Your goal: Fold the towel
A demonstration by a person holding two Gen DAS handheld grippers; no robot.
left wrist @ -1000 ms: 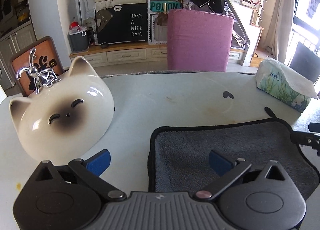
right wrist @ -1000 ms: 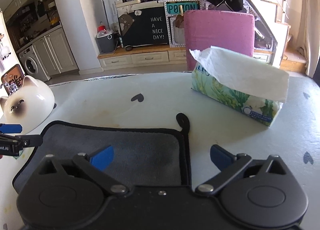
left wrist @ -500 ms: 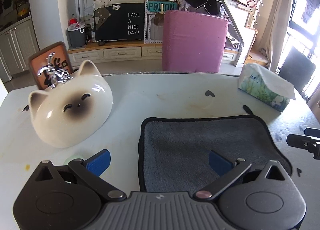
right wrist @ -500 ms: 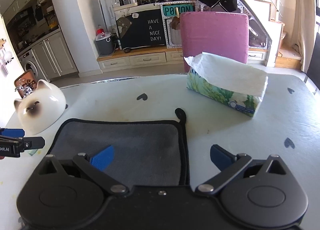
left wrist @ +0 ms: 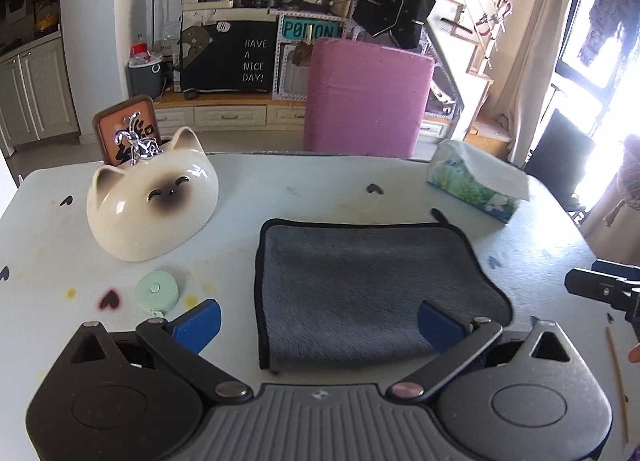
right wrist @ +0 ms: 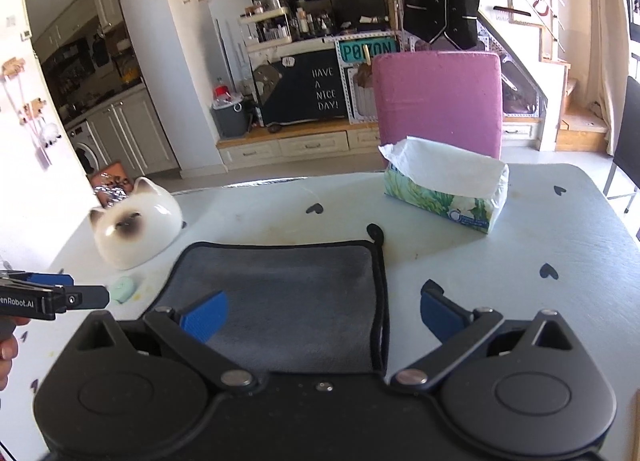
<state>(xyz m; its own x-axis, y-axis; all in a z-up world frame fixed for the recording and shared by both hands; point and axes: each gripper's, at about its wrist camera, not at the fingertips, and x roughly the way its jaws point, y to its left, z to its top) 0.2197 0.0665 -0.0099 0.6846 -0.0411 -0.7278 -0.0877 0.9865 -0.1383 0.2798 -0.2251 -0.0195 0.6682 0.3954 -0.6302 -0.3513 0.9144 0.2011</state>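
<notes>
A grey towel (left wrist: 372,281) with black edging lies flat, folded, on the white table (left wrist: 280,189); it also shows in the right wrist view (right wrist: 288,293). My left gripper (left wrist: 318,325) is open and empty, raised above the towel's near left edge. My right gripper (right wrist: 322,313) is open and empty, raised above the towel's near right corner. The right gripper shows at the right edge of the left wrist view (left wrist: 608,291). The left gripper shows at the left edge of the right wrist view (right wrist: 52,297).
A white cat-face bowl (left wrist: 152,205) sits left of the towel, a mint tape measure (left wrist: 157,289) in front of it. A tissue box (left wrist: 476,185) stands at the back right. A pink chair (left wrist: 366,97) is behind the table.
Both grippers have lifted up and pulled back from the towel, still open. The towel looks smaller and lies unmoved on the table.
</notes>
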